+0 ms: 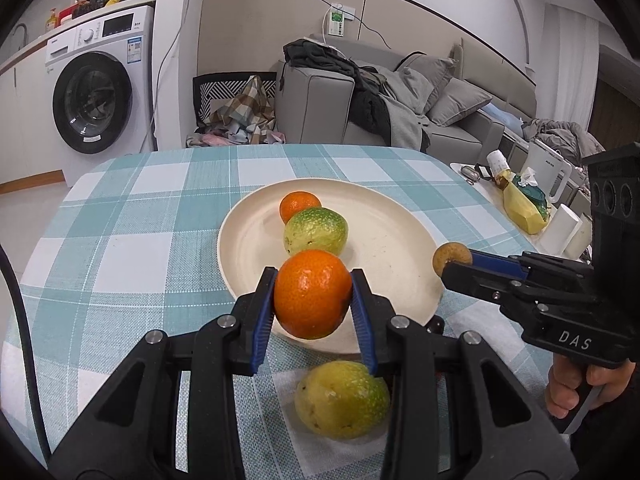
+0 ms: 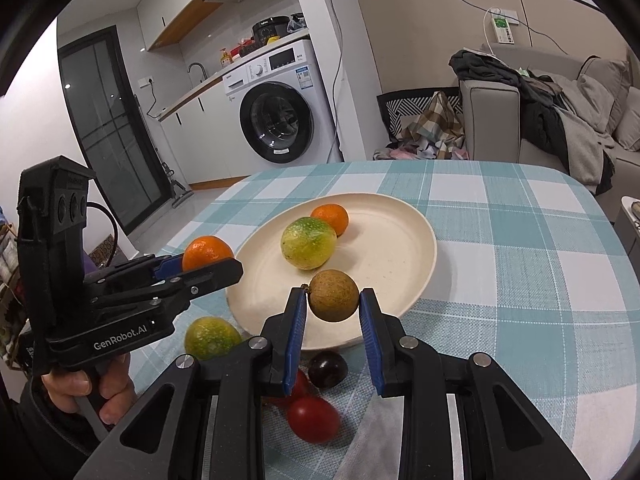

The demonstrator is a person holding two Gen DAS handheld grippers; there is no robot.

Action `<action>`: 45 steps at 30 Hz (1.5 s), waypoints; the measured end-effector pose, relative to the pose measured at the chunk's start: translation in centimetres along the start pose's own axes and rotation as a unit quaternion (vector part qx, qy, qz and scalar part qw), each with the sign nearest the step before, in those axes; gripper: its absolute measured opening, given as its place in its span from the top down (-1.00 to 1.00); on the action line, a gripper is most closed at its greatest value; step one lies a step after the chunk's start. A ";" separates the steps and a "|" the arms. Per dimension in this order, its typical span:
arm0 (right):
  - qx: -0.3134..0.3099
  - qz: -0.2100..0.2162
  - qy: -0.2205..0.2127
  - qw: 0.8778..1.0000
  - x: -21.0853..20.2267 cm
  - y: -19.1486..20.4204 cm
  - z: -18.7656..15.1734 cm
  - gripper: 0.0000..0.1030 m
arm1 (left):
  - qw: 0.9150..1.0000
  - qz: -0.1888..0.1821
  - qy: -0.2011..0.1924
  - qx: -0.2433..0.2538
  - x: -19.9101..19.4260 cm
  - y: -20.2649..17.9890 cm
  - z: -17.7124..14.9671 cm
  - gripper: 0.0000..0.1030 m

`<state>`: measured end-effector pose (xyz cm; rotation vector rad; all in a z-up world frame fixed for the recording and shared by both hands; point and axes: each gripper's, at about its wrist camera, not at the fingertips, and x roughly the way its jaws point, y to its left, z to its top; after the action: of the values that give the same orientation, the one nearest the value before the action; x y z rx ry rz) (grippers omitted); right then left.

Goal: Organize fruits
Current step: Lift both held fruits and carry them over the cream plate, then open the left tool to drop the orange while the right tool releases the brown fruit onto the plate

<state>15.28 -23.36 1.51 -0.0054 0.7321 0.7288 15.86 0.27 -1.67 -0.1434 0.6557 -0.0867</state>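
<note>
My left gripper (image 1: pixel 313 300) is shut on an orange (image 1: pixel 312 294) and holds it over the near rim of the cream plate (image 1: pixel 248 248). My right gripper (image 2: pixel 334 300) is shut on a small brown round fruit (image 2: pixel 333 295) above the plate's (image 2: pixel 400 264) near edge. On the plate lie a green-yellow fruit (image 1: pixel 315 231) and a small orange (image 1: pixel 299 205). Another green-yellow fruit (image 1: pixel 342 400) lies on the cloth under the left gripper. A dark plum (image 2: pixel 327 368) and red tomatoes (image 2: pixel 312 418) lie under the right gripper.
The table has a teal-and-white checked cloth (image 1: pixel 140 220). A low side table with a white kettle (image 1: pixel 548 172) and a yellow bag (image 1: pixel 520 204) stands to the right. A washing machine (image 1: pixel 96 92) and a grey sofa (image 1: pixel 400 108) are beyond the table.
</note>
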 end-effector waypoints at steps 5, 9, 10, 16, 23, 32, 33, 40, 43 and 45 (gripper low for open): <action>0.006 -0.002 0.009 1.000 0.7 -0.5 -0.3 0.45 | 1.000 0.001 0.008 0.003 1.1 0.2 0.2 0.37; 0.011 -0.002 0.012 1.000 0.9 -0.7 -0.5 0.45 | 1.000 -0.004 0.014 0.002 1.5 0.3 0.1 0.37; 0.014 0.001 0.011 1.000 0.8 -0.8 -0.5 0.45 | 1.000 -0.005 0.016 0.002 1.7 0.3 0.0 0.37; 0.016 -0.005 0.029 0.999 1.6 -0.8 -0.3 0.45 | 1.000 -0.009 0.023 0.004 2.0 0.1 0.0 0.37; 0.006 -0.007 0.035 0.999 2.0 -0.4 -0.3 0.45 | 1.000 -0.010 0.025 0.003 2.1 0.1 -0.2 0.37; 0.003 -0.017 0.027 0.999 1.6 -0.2 -0.4 0.44 | 0.999 -0.015 0.028 0.008 2.4 -0.4 -0.6 0.37; 0.004 -0.017 0.025 1.000 1.5 -0.2 -0.4 0.42 | 1.000 -0.015 0.026 0.008 2.2 -0.4 -0.6 0.37; 0.004 -0.026 0.016 1.000 1.1 -0.2 -0.5 0.20 | 1.000 -0.011 0.026 0.004 1.3 -0.2 -0.7 0.25; 0.000 -0.029 0.012 0.999 0.6 -0.2 -0.7 0.06 | 1.000 -0.004 0.020 0.000 0.7 -0.1 -0.9 -0.27; -0.007 -0.038 0.015 0.999 0.4 0.0 -0.9 0.03 | 1.000 -0.002 0.008 -0.002 0.0 0.0 -1.1 -0.47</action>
<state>14.95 -23.39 0.55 -0.0564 0.7507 0.6628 15.18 0.12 -2.47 -0.1478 0.6725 -0.0899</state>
